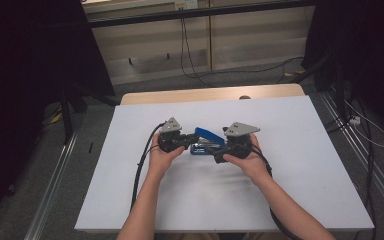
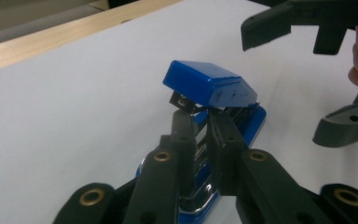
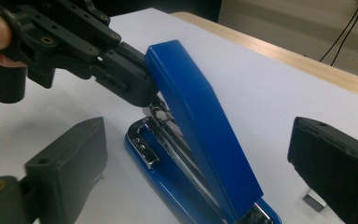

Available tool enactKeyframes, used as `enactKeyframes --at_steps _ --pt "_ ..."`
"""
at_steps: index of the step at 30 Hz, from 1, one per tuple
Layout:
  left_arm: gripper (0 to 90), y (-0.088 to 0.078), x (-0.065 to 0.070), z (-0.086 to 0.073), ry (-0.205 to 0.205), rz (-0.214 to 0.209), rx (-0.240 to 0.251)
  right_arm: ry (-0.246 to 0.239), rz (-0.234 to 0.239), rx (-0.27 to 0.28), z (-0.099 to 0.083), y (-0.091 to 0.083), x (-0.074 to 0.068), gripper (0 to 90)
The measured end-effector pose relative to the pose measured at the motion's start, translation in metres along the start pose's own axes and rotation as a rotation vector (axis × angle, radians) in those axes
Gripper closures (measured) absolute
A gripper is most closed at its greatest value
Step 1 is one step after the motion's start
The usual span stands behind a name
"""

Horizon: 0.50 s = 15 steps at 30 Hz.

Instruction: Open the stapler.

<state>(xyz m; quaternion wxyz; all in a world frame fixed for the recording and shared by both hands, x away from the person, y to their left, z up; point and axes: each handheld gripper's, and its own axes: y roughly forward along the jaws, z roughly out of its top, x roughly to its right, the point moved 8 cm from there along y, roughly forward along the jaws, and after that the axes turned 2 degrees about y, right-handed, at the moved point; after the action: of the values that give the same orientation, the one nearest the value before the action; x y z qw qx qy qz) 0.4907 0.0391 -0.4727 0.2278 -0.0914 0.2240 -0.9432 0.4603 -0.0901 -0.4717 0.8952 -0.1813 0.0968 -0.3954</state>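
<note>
A blue stapler [image 1: 206, 134] lies on the white sheet [image 1: 280, 165] at the table's middle, its blue lid [image 3: 200, 121] tilted up off the chrome magazine [image 3: 168, 135]. My left gripper [image 2: 199, 122] is shut on the stapler's metal magazine rail just under the raised lid's front end [image 2: 205, 84]. In the high view the left gripper [image 1: 182, 142] sits at the stapler's left end. My right gripper [image 3: 198, 140] is open, one jaw on each side of the stapler's hinge end, touching nothing. It sits at the stapler's right end [image 1: 220, 154].
A small grey strip of staples [image 3: 314, 199] lies on the sheet by the right gripper's far jaw. The wooden table edge [image 1: 210, 94] runs along the back. Cables [image 1: 139, 170] trail from both grippers toward the person. Dark curtains and floor rails flank the table.
</note>
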Motion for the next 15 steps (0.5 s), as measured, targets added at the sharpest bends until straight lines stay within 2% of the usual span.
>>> enactKeyframes --at_steps 4,7,9,11,13,15 --pt "86.2 0.002 0.003 0.006 0.002 -0.015 0.018 -0.003 0.001 -0.005 0.000 -0.004 -0.003 6.7" --pt "86.3 0.004 0.002 0.007 0.007 -0.005 0.011 0.004 0.006 0.008 0.002 -0.007 -0.007 8.6" --pt "86.3 0.004 0.002 0.007 0.011 -0.002 0.012 0.009 0.005 0.016 0.002 -0.008 -0.009 13.5" --pt "86.3 0.005 0.003 0.008 0.020 -0.002 0.012 0.019 0.013 0.019 0.002 -0.009 -0.012 20.6" --pt "86.2 0.005 0.003 0.007 0.031 0.000 0.003 0.021 0.026 0.017 0.002 -0.009 -0.016 31.9" --pt "86.2 0.006 0.004 0.007 0.030 -0.001 0.005 0.035 0.039 0.008 0.001 -0.007 -0.018 47.9"
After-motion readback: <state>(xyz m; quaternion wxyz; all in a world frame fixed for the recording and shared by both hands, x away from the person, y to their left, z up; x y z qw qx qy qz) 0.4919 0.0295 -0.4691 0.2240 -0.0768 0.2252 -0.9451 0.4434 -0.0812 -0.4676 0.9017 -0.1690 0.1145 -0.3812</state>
